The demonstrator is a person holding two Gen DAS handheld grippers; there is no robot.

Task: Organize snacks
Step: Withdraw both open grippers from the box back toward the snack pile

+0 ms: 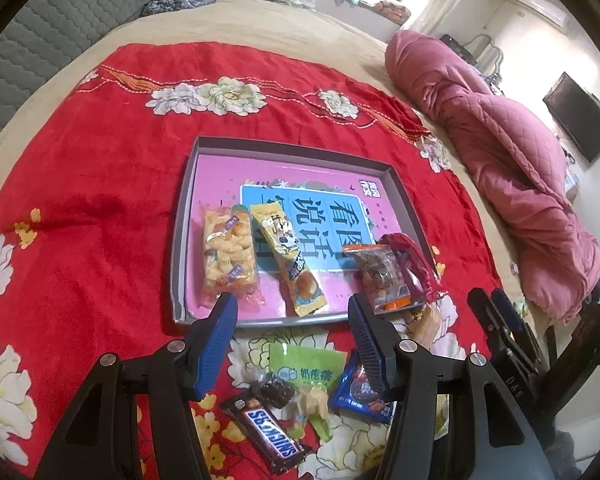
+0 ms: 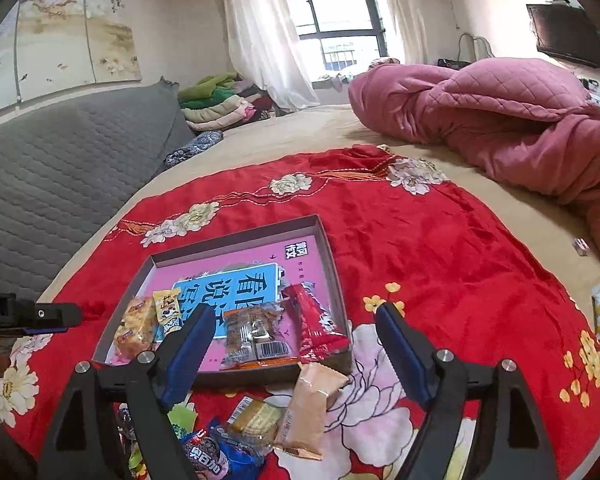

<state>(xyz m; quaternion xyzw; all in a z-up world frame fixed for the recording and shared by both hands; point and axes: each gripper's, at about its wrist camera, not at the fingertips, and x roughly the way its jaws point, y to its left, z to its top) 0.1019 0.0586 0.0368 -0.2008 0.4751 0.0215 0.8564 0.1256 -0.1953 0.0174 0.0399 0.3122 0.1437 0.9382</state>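
Left gripper (image 1: pixel 292 312) stands wide and empty, low in the frame above loose snacks (image 1: pixel 300 384). Right gripper (image 2: pixel 296 324) is also wide, holding nothing. The tray (image 1: pixel 184 216), mid-frame, holds four packets (image 1: pixel 228 252).

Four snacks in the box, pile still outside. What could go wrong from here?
1. The red foil packet lies against the shallow grey cardboard box's near corner, apparently overhanging; a nudge may tip it out.
2. The loose pile is overlapped: green pouch on the Snickers bar area, so a claw may grab two.
3. The box sits on a wrinkled red floral cloth and could slide.
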